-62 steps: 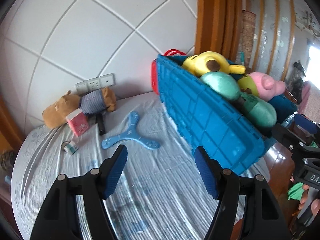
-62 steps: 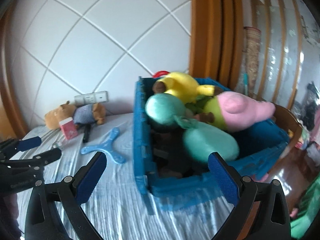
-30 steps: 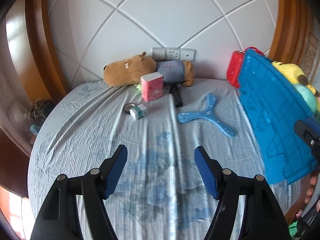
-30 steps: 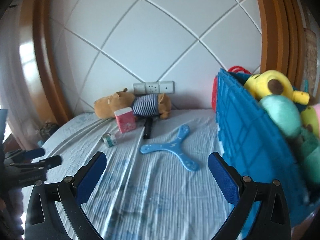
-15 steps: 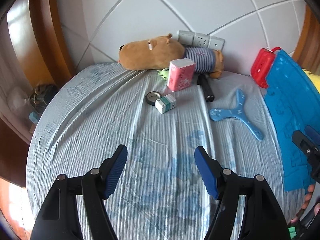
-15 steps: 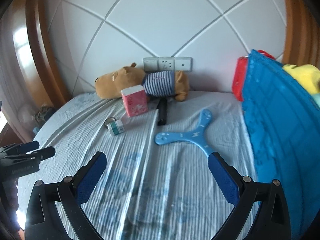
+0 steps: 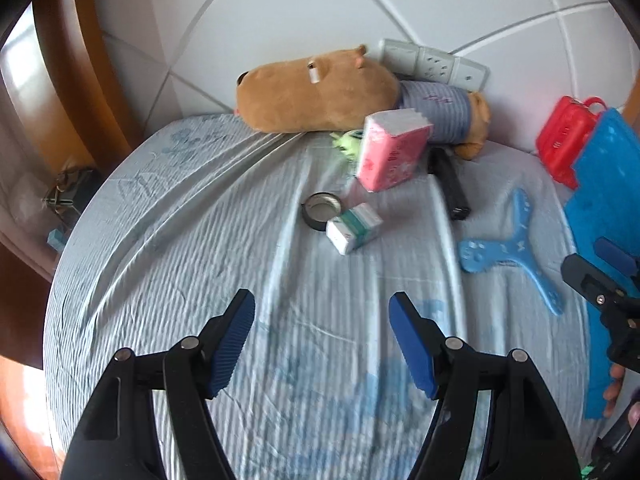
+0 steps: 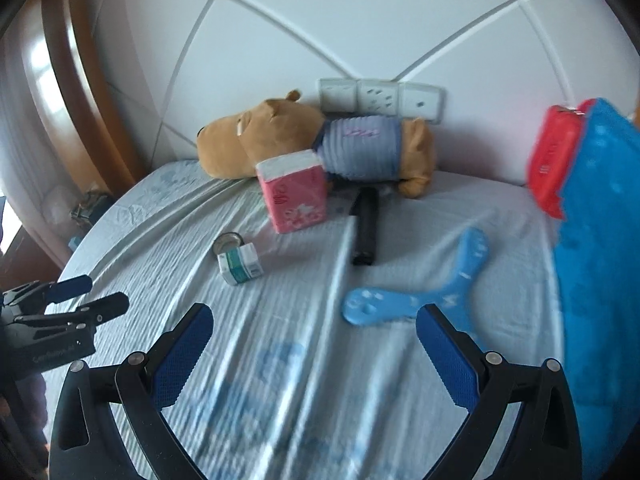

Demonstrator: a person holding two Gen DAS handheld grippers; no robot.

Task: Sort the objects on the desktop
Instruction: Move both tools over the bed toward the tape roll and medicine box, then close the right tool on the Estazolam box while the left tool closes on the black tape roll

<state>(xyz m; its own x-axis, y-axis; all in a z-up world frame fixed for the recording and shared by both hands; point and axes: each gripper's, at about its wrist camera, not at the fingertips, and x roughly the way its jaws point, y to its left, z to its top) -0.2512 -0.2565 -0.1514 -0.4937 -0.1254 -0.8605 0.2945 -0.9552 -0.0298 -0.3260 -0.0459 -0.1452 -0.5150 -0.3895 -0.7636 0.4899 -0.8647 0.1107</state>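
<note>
Both tools hang over the bare front part of the surface (image 7: pixel 168 240), which is covered with a pale blue striped cloth, and neither one holds anything. The left gripper (image 7: pixel 322 320) has its jaws moderately wide with only cloth between them, and the right gripper (image 8: pixel 314 330) stands wide open, also empty. The loose things lie farther back, toward the wall. A brown plush animal (image 7: pixel 320 92) in a striped shirt rests against the sockets, and a pink tissue pack (image 7: pixel 390 154) leans in front of it. A black bar-shaped object (image 8: pixel 365 232) lies just beside the pack. Nearer to the tools is a small green and white box (image 7: pixel 354 228), touching a dark roll of tape (image 7: pixel 320 210). A blue three-armed boomerang toy (image 8: pixel 420 284) lies flat near the blue crate (image 8: pixel 600 248), which stands at the right edge with a red case (image 8: pixel 554 160) behind it. I judge that the crate is the place for collecting, so the open jaws are probably ready for a first pick. The boomerang is closest to the right gripper, the box to the left one.
</note>
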